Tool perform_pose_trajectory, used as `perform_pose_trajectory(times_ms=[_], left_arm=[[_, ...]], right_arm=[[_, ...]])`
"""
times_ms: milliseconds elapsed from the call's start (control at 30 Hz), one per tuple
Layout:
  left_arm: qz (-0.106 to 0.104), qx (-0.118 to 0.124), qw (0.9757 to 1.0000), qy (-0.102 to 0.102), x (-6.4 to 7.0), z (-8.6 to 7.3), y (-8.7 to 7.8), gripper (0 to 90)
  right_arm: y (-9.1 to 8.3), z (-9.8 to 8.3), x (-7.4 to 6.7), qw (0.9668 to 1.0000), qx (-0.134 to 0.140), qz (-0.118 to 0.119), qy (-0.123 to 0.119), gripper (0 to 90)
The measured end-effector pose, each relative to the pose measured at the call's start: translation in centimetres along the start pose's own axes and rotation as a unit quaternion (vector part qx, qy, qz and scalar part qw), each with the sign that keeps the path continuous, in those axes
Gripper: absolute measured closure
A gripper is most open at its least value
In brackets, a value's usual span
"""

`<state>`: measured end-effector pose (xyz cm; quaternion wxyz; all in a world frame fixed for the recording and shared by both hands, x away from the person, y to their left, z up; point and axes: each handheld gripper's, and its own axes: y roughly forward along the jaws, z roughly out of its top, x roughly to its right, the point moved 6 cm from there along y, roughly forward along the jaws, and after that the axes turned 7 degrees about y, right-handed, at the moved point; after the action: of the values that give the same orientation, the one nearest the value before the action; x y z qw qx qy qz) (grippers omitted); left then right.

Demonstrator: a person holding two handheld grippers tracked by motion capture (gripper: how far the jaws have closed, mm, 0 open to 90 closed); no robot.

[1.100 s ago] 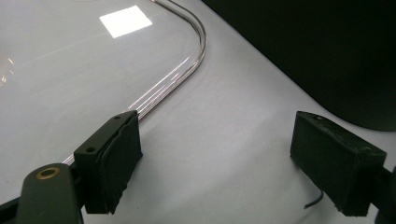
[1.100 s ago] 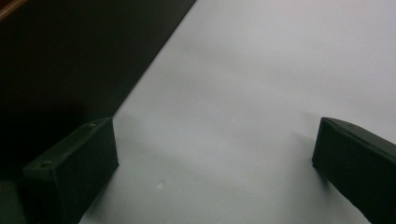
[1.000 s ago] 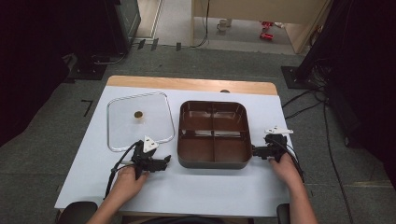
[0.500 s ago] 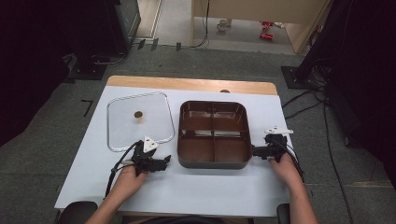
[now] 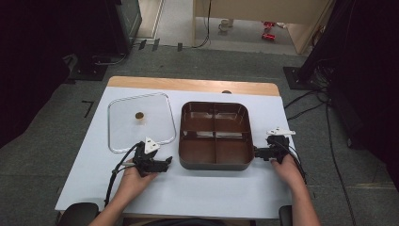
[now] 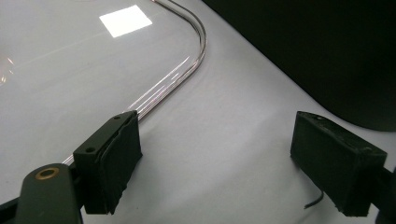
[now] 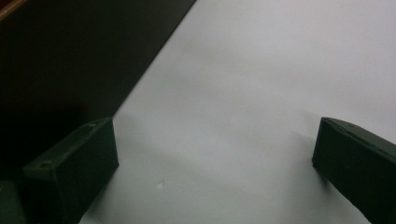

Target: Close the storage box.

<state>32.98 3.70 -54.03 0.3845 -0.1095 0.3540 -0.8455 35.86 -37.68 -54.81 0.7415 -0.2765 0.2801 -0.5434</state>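
On the left of the white surface point(image 5: 211, 188) lies a clear glass lid point(image 5: 139, 121), flat, with a small brown knob point(image 5: 139, 115) near its middle. Its near right corner curves just ahead of the left claw point(image 5: 167, 163), which rests low on the surface in the person's left hand point(image 5: 136, 178) and points rightward toward the brown tray point(image 5: 215, 135). In the left gripper view the left claw point(image 6: 215, 158) stands wide apart with nothing between its jaws; one jaw sits just beside the rim of the lid point(image 6: 187, 70), and the other sits close to the dark wall of the tray point(image 6: 327, 56), with bare surface point(image 6: 219, 154) between them.

The tray sits in the middle of the surface, just right of the lid without touching it. It is square with rounded corners, divided into four compartments, and open on top.

On the right, the right claw point(image 5: 258, 153) is held by the right hand point(image 5: 287, 167) and points leftward at the tray's near right corner, very near its wall; whether it touches cannot be told. In the right gripper view the right claw point(image 7: 215, 163) is also spread wide and holds nothing, with white surface point(image 7: 261, 93) between the jaws and the dark side of the tray point(image 7: 70, 60) next to one jaw.
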Motion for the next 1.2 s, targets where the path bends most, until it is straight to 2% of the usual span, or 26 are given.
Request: perform_pose_trajectory(times_ms=[200,433,667,800,900,1000,1100,1133,1200], left_arm=[[0.0,-0.002,1.0,0.0,0.02,0.04,0.03,15.6],[-0.004,-0.02,0.9998,0.0,-0.07,0.31,0.1,15.2],[-0.006,-0.026,0.9996,-0.002,-0.09,0.39,0.07,15.2],[-0.014,-0.044,0.9989,-0.002,-0.17,0.66,0.09,15.0],[-0.024,-0.06,0.9979,0.01,-0.25,0.78,0.02,15.0],[-0.03,-0.061,0.9977,0.005,-0.34,0.82,-0.07,15.1],[-0.043,-0.062,0.9971,-0.008,-0.53,0.89,-0.27,15.4],[-0.051,-0.064,0.9966,-0.006,-0.5,0.89,-0.39,15.5],[-0.055,-0.065,0.9964,-0.002,-0.45,0.89,-0.46,15.7]], right_arm=[[0.0,0.0,0.0,1.0,0.0,0.0,0.0,0.0],[0.0,0.0,0.0,1.0,0.0,0.0,0.0,0.0],[0.0,0.0,0.0,1.0,0.0,0.0,0.0,0.0],[0.0,0.0,-0.01,1.0,0.0,0.0,0.0,0.0],[0.0,0.0,-0.02,1.0,0.001,0.0,0.001,0.0],[0.0,0.0,-0.02,1.0,0.0,0.0,0.001,0.0],[0.0,0.01,-0.02,1.0,0.0,0.0,0.001,0.0],[0.0,0.0,-0.02,1.0,0.001,0.0,0.001,0.0],[0.0,0.01,-0.02,1.0,0.001,0.0,0.001,0.0]])
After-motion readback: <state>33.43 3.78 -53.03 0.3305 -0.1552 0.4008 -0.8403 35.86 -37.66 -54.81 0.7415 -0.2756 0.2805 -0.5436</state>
